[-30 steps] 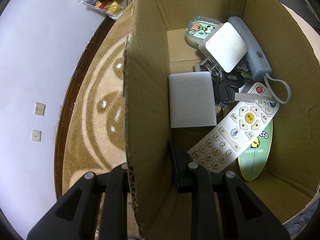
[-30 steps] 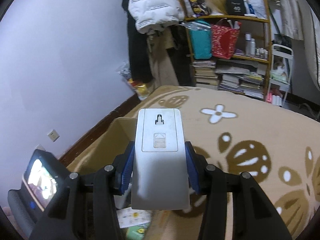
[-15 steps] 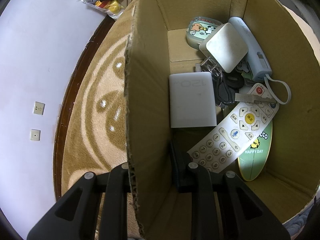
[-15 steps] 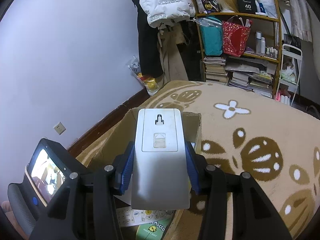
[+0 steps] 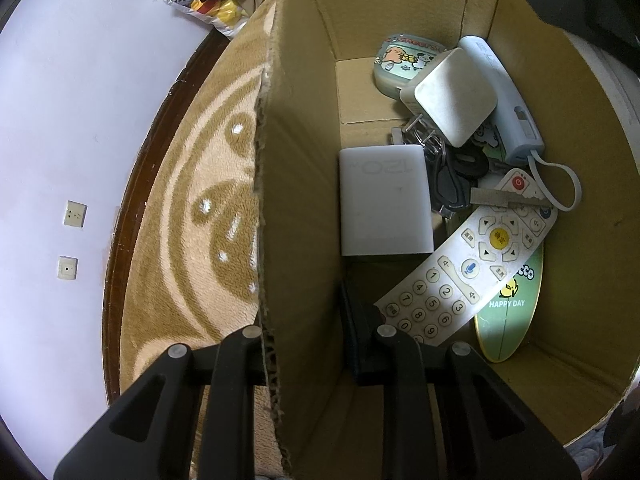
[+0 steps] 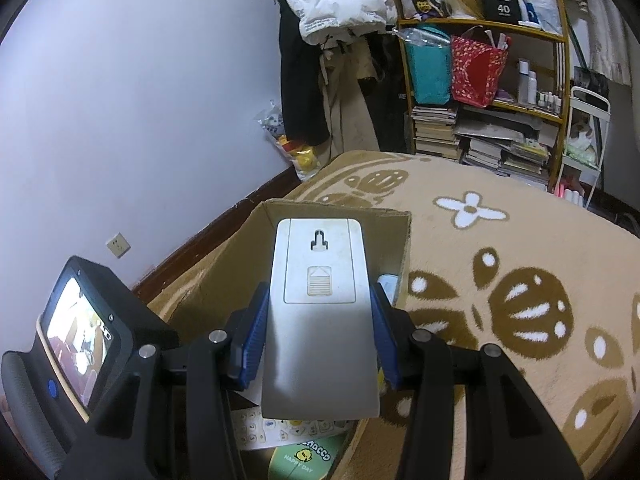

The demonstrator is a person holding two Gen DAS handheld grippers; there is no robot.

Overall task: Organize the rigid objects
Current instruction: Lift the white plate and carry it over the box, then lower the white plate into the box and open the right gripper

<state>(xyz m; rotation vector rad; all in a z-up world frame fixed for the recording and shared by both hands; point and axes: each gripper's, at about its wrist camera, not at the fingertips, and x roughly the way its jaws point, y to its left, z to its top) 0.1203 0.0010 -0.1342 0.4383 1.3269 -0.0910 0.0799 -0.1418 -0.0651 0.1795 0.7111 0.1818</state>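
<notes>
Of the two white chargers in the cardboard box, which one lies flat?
The flat white rectangular charger marked "120", beside the cardboard box wall, lies flat. The square white plug adapter rests tilted on other items, prongs pointing down.

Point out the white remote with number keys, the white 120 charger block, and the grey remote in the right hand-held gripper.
white remote (image 5: 468, 268), left wrist view, on its keypad face.
charger block (image 5: 384, 204), left wrist view, on its top face.
grey remote (image 6: 320, 320), right wrist view, on its back, below the battery cover.

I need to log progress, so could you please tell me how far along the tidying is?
Done: the white remote, chargers, keys and more lie in the cardboard box. In hand: the right gripper holds a grey remote over the box, which the left gripper steadies. Left: releasing it inside.
</notes>
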